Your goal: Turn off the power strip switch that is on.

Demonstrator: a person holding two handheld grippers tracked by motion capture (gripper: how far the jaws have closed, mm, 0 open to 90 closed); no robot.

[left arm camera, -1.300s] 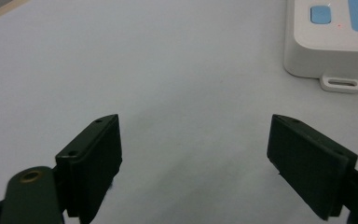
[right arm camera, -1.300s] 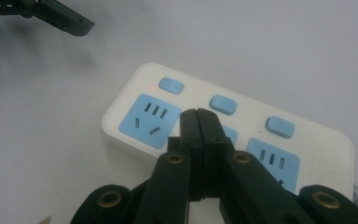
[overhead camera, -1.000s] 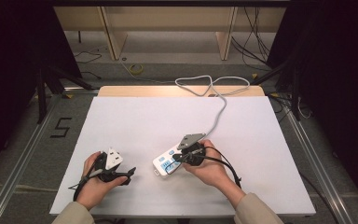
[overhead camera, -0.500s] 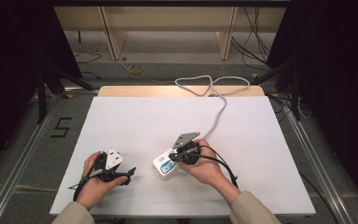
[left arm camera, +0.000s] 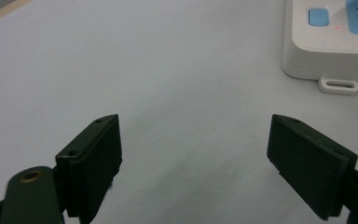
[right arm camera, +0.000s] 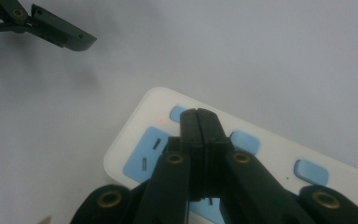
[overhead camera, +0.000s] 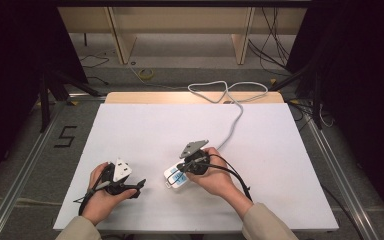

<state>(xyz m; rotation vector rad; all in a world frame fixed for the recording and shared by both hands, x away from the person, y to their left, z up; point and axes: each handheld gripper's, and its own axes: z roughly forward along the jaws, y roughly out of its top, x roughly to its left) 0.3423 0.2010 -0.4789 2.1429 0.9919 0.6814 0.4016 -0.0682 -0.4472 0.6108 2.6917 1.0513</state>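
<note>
Right gripper (right arm camera: 198, 114), jaws pressed together, tip rested on white plastic power strip (right arm camera: 279, 154) with blue switches; left gripper (left arm camera: 196, 158) gaped wide nearby.

we see a white power strip (right arm camera: 261, 154) with light blue sockets and light blue buttons (right arm camera: 311, 171), and a tiny red light beside one button. its cord (overhead camera: 230, 112) is pale grey. the table (overhead camera: 145, 125) is plain white with a light wood edge at the far side. our left gripper (left arm camera: 196, 158) has matt black jaws and a brass-coloured rivet; our right gripper (right arm camera: 199, 116) is black with brass-coloured rivets too. the plate on top of it (overhead camera: 194, 147) is grey, the sleeves (overhead camera: 265, 225) beige.
</note>
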